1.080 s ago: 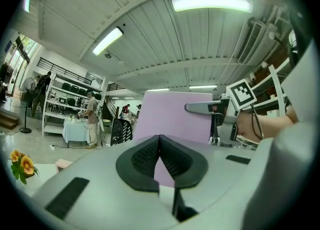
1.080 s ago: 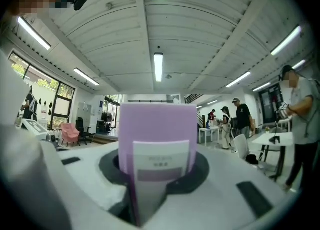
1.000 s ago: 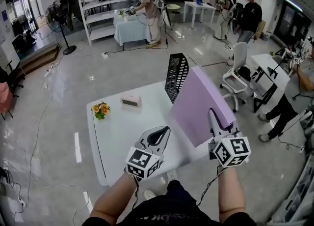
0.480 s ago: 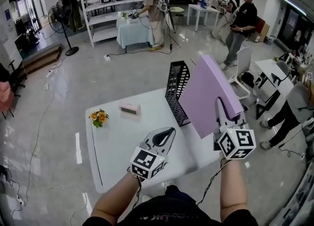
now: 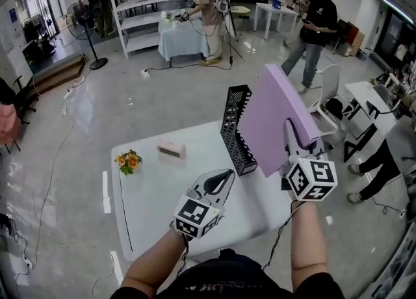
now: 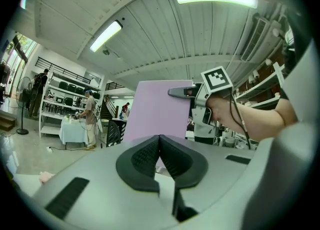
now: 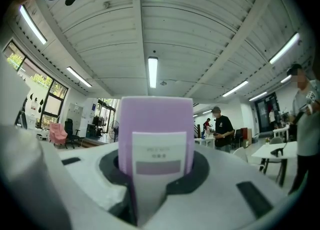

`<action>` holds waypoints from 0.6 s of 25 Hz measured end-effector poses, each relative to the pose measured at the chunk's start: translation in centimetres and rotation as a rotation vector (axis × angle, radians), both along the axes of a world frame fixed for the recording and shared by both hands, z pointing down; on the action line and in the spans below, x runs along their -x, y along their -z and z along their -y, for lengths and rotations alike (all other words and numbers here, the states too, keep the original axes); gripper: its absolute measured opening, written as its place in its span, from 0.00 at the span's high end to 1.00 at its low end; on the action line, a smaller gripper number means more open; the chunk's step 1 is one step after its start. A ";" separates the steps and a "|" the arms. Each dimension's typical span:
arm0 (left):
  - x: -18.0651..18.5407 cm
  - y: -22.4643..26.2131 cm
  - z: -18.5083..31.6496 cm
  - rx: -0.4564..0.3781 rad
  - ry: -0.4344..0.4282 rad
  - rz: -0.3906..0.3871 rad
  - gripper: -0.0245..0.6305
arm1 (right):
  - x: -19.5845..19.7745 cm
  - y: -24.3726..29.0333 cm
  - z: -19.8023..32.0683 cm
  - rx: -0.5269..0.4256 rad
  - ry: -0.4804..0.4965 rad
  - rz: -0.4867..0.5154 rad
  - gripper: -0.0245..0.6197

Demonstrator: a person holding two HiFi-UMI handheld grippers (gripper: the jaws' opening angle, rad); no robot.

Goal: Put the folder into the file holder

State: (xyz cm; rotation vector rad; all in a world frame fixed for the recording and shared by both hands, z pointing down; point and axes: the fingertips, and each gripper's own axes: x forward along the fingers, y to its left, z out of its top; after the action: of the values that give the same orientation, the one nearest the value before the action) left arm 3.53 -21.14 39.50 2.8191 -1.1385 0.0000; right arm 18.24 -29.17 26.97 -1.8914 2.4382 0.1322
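Folder: lilac folder [image 5: 273, 122], up off the table and tilted, top edge leaning away from me. I see its spine with a white label seated between the right gripper's jaws.
Right gripper [image 5: 291, 132]: clamped on the folder's near edge, jaws part-way apart at the width of the spine. It points level, with the marker cube nearest me.
Folder against holder: the folder's lower left corner sits just beside the file holder's right wall. I cannot tell whether they touch.
File holder: black mesh file holder [image 5: 235, 129], upright on the table, left of the right gripper's tips and ahead-right of the left gripper.
Left gripper [image 5: 224, 175]: jaws pressed together with nothing between them. It hangs low over the table, left of the right gripper and near to it, pointing toward the holder's base.
Table: white table [image 5: 156, 194], under both grippers.
Pink box: small pink box [image 5: 171, 149] on the table, ahead-left of the left gripper.
Flowers: small orange flowers [image 5: 127, 160], further left, near the table's edge.
Beyond: person in a black shirt [image 5: 312, 21] standing on the floor, well past the folder's top edge.
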 end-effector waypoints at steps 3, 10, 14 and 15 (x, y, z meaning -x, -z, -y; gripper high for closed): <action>-0.3 -0.3 0.8 0.003 0.006 0.005 0.96 | -0.1 -0.3 1.7 0.007 -0.004 0.005 0.76; 0.2 -0.4 2.5 0.010 0.014 0.006 0.96 | 0.8 -1.0 4.9 0.026 -0.012 0.017 0.76; 0.7 -0.7 3.3 0.015 0.016 0.012 0.96 | 1.7 -1.6 6.6 0.034 -0.017 0.014 0.76; 0.8 -0.8 3.5 0.014 0.017 0.015 0.96 | 1.9 -1.8 6.9 0.037 -0.017 0.015 0.76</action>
State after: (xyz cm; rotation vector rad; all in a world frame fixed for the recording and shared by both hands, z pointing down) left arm 2.72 -24.59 40.27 2.8018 -1.1603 0.0271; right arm 16.38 -36.08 28.78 -1.9211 2.4326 0.0735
